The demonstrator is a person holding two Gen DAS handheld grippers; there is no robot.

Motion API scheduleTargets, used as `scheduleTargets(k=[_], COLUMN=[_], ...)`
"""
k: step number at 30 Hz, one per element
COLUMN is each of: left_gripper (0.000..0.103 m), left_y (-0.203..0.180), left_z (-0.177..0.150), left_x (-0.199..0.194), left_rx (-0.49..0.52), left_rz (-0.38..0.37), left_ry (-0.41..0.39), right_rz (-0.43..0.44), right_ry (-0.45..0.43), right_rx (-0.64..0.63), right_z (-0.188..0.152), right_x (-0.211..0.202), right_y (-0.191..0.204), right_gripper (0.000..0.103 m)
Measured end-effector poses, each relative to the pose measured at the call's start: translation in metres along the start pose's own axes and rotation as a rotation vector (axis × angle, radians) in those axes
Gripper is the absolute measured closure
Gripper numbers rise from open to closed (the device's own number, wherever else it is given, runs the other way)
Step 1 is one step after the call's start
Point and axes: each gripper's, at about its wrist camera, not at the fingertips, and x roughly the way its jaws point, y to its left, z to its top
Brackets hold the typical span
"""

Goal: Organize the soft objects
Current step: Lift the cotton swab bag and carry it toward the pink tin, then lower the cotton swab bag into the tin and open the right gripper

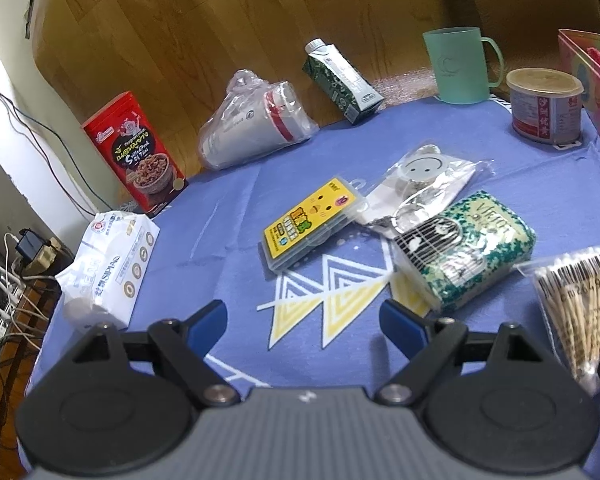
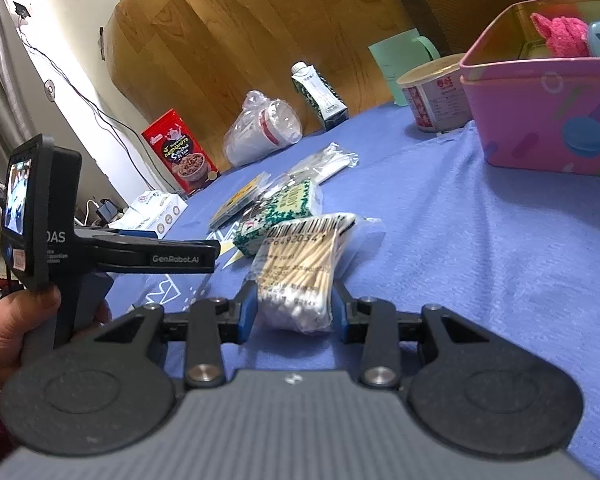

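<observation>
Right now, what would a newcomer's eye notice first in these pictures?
First, the right gripper, closed on a bag of cotton swabs on the blue cloth. Then the pink tin box at the far right, with a pink knitted item inside. The left gripper hangs open over the cloth, near a green tissue pack.

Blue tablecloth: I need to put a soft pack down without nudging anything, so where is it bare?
Bare cloth lies between the pink box and the cotton swab bag. Another patch sits between the white tissue pack and the yellow card case. It is crowded around the green tissue pack, which the keychain bag overlaps.
</observation>
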Motion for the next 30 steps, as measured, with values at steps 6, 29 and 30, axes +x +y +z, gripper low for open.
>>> scheduleTargets(k=[6,29,30], left_gripper=[0.017,0.057,0.057], left_y=[-0.005,-0.064,-0.065], left_z=[0.0,0.023,0.027], left_x=[-0.005,-0.035,-0.041], left_rx=[0.009,-0.109,-0.1], left_rz=[-0.002,-0.912,-0.926], left_ry=[-0.008,0.075,0.05], right_rz=[-0.019,-0.101,-0.103], right_ry=[-0.015,-0.119,-0.133], right_rx=[0.006,0.032,0.032], right_z=[-0.001,-0.015,-0.014], right_x=[-0.005,-0.052,-0.055], right_y=[-0.002,-0.024,-0.024], right_gripper=[0.062,0.065,0.065])
